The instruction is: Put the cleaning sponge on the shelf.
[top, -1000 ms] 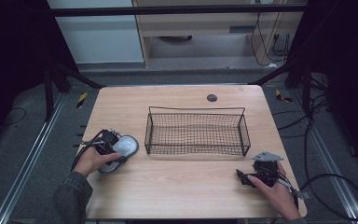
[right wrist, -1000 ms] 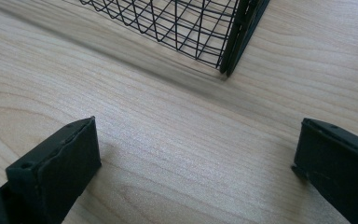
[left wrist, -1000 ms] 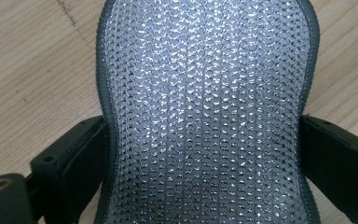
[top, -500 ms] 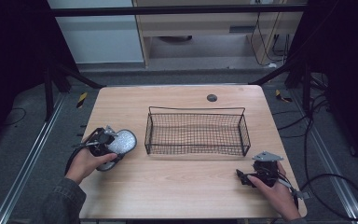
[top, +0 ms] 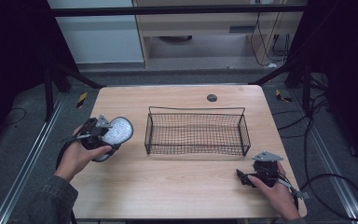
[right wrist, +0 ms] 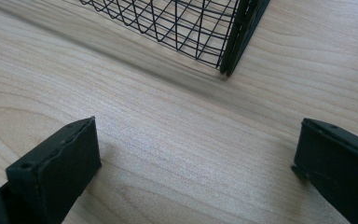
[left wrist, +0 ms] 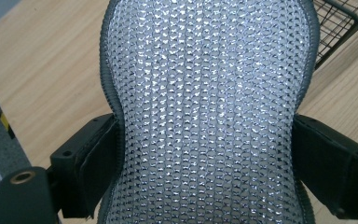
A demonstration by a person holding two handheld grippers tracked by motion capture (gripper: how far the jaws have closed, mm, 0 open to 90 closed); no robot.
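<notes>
The tabletop (top: pixel 177 186) carries a wire basket (top: pixel 196 133) at its centre. At nine o'clock of the basket, the left gripper (top: pixel 103 136) holds a silvery mesh insole (left wrist: pixel 205 93) clear of the wood, its jaws, having just been closing, pinching the narrow waist. To do this well, keep that pinch firm and carry the insole level over the basket's near rim. At five o'clock, the right gripper (right wrist: pixel 196 168) rests with jaws spread, holding nothing.
</notes>
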